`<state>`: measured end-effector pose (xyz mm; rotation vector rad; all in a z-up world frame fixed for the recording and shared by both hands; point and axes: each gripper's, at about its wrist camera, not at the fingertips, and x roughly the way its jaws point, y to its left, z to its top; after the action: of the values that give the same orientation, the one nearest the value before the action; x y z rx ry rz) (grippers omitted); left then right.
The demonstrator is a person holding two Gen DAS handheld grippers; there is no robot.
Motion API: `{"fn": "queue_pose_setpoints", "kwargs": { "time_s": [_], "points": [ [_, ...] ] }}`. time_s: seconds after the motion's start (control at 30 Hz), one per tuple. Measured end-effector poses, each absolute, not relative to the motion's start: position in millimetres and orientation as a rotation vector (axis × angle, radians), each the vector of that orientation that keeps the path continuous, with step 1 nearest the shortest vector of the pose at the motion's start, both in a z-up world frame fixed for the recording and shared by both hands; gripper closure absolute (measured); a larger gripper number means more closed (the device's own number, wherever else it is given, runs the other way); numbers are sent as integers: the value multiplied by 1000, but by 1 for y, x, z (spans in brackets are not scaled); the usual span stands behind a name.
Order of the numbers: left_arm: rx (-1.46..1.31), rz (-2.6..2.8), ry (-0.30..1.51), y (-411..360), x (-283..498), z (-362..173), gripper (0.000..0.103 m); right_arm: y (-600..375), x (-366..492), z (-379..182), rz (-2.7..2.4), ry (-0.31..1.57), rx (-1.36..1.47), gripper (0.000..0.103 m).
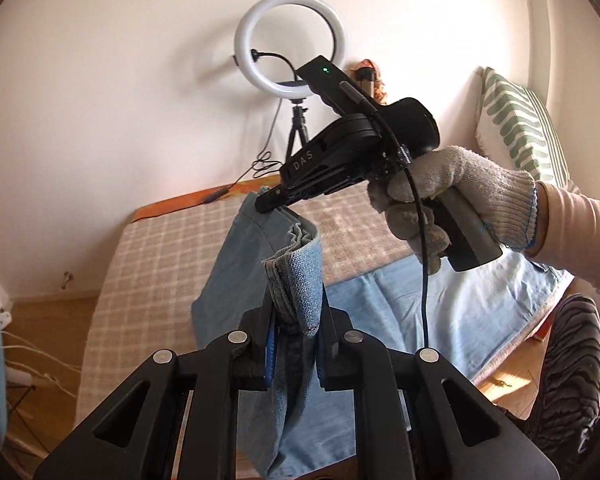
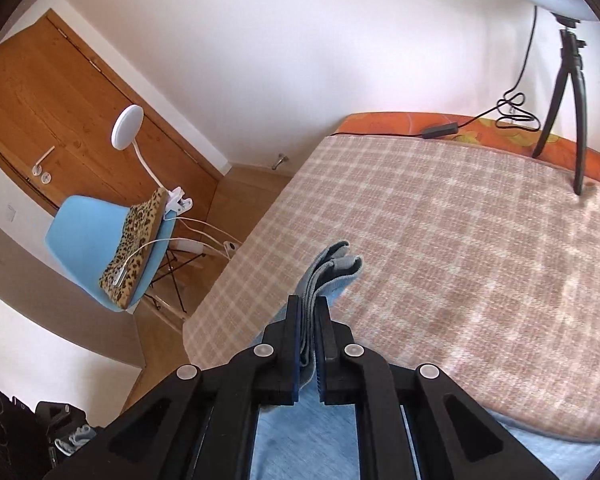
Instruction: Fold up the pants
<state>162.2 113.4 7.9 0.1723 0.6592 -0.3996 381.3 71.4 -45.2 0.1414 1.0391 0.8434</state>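
Note:
Light blue denim pants (image 1: pixel 236 264) hang lifted above the bed, held at two spots along one edge. My left gripper (image 1: pixel 296 312) is shut on a bunched denim hem that sticks up between its fingers. Further away in the left wrist view, my right gripper (image 1: pixel 266 200), in a gloved hand (image 1: pixel 452 200), pinches another corner of the same edge. In the right wrist view the right gripper (image 2: pixel 309 312) is shut on layered pale denim (image 2: pixel 332 268) that pokes out past its tips. The rest of the pants (image 1: pixel 440 312) lies spread on the bed at the right.
The bed has a pink checked cover (image 2: pixel 440 240) and an orange edge (image 2: pixel 400 122). A ring light on a tripod (image 1: pixel 290 44) stands at the bed's far side with its cable (image 2: pixel 512 108). A blue chair (image 2: pixel 88 240) with a leopard cushion stands by the wooden door (image 2: pixel 40 92). A striped pillow (image 1: pixel 516 120) leans at the right.

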Motion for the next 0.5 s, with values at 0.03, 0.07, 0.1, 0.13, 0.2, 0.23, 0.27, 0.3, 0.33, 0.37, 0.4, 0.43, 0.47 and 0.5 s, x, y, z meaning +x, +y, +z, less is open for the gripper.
{"fn": "queue_pose_setpoints", "kwargs": {
  "time_s": [0.03, 0.07, 0.1, 0.13, 0.2, 0.23, 0.27, 0.3, 0.33, 0.37, 0.4, 0.43, 0.47, 0.5],
  "points": [
    [179, -418, 652, 99, 159, 3, 90, 61, 380, -45, 834, 1037, 141, 99],
    [186, -439, 649, 86, 156, -4, 90, 50, 379, -46, 826, 1035, 141, 99],
    [190, -456, 650, 74, 154, -12, 90, 38, 378, -47, 818, 1033, 140, 99],
    [187, -474, 656, 60, 152, -18, 90, 27, 378, -48, 810, 1031, 139, 100],
    [155, -504, 671, 37, 148, -29, 90, 6, 376, -52, 791, 1032, 140, 100],
    [134, -514, 674, 28, 147, -34, 90, -5, 375, -56, 780, 1037, 140, 100],
    [114, -522, 676, 20, 146, -39, 90, -17, 373, -59, 769, 1041, 134, 100],
    [96, -530, 678, 11, 144, -45, 90, -27, 371, -62, 755, 1041, 126, 100],
    [81, -539, 680, 0, 143, -47, 90, -38, 369, -65, 739, 1042, 118, 100],
    [80, -547, 682, -10, 141, -52, 90, -48, 368, -69, 724, 1044, 115, 100],
    [91, -554, 681, -21, 137, -56, 90, -59, 366, -73, 712, 1048, 119, 100],
    [101, -560, 681, -31, 135, -60, 90, -71, 365, -77, 701, 1052, 127, 100],
    [101, -568, 682, -41, 133, -62, 90, -82, 364, -80, 690, 1055, 135, 100],
    [95, -579, 683, -48, 131, -63, 90, -93, 362, -84, 682, 1057, 141, 100]
  ]
}}
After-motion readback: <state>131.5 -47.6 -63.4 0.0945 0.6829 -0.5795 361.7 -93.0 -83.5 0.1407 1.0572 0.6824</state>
